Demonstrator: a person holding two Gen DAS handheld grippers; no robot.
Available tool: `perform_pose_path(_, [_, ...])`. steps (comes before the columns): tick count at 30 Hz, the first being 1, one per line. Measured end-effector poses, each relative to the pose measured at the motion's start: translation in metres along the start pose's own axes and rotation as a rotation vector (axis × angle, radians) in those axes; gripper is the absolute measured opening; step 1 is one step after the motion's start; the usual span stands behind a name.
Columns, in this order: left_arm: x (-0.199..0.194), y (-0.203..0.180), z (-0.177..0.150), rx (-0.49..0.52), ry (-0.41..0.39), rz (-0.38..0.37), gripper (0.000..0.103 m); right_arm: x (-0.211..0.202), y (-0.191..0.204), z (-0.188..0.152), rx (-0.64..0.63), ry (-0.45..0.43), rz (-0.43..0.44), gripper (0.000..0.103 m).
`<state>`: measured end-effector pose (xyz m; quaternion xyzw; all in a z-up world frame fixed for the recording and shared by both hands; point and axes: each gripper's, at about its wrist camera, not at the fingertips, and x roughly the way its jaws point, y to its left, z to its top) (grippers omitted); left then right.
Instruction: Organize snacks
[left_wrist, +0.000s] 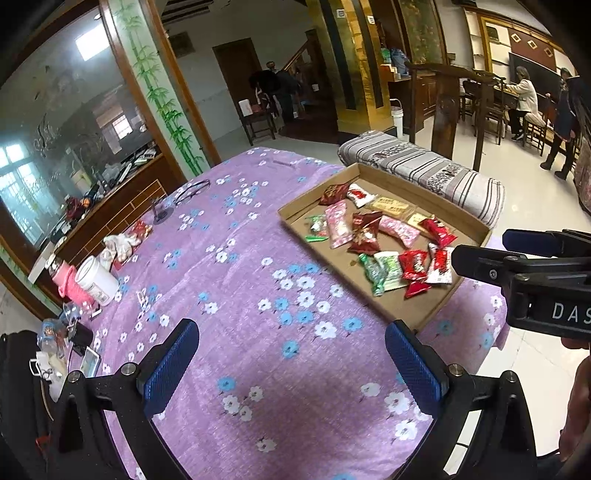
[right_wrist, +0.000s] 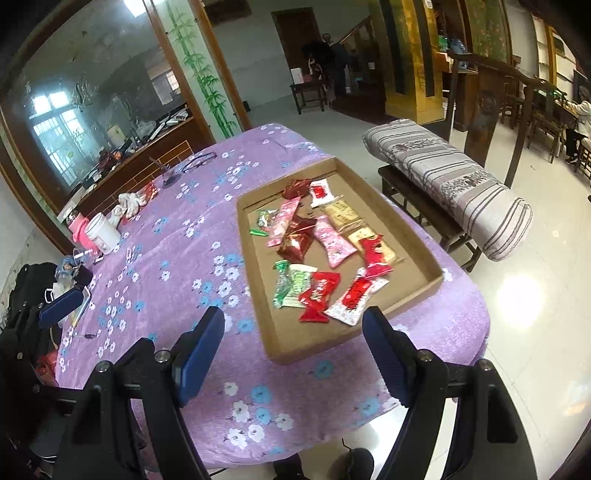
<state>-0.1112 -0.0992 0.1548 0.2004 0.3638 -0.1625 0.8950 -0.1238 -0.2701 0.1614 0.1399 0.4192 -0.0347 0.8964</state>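
Risk: the snacks (right_wrist: 317, 254) lie in a messy pile, some on top of others, so a grab could pinch two or push one away.
Snacks: shiny little packs, red, pink, green and gold.
Where: in the flat cardboard tray (right_wrist: 255, 295) on the purple cloth (right_wrist: 184, 236), right side.
Left gripper (left_wrist: 291, 365): wide apart, nothing in it.
Right gripper (right_wrist: 293, 354): wide apart, nothing in it, near the tray's near edge.

left gripper (left_wrist: 291, 363) and right gripper (right_wrist: 293, 356) both tilt downward, jaws spread wide, nothing between them
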Motion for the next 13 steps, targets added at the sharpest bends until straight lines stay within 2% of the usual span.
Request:
perform_pose_path(6, [0.006,0.024,-0.012,-0.044,0.02,0.004,0.102,0.011,0.027,-0.002,-0.046,0.024,0.01,0.076])
perform_pose_path(11, [0.009,0.051,-0.026,-0.099,0.049,-0.039,0.102,0.022,0.052,-0.004,-0.085,0.043,0.027,0.076])
perform_pose_path(13, [0.011,0.064,-0.033,-0.119,0.061,-0.024,0.102,0.028,0.064,-0.005,-0.102,0.054,0.036,0.076])
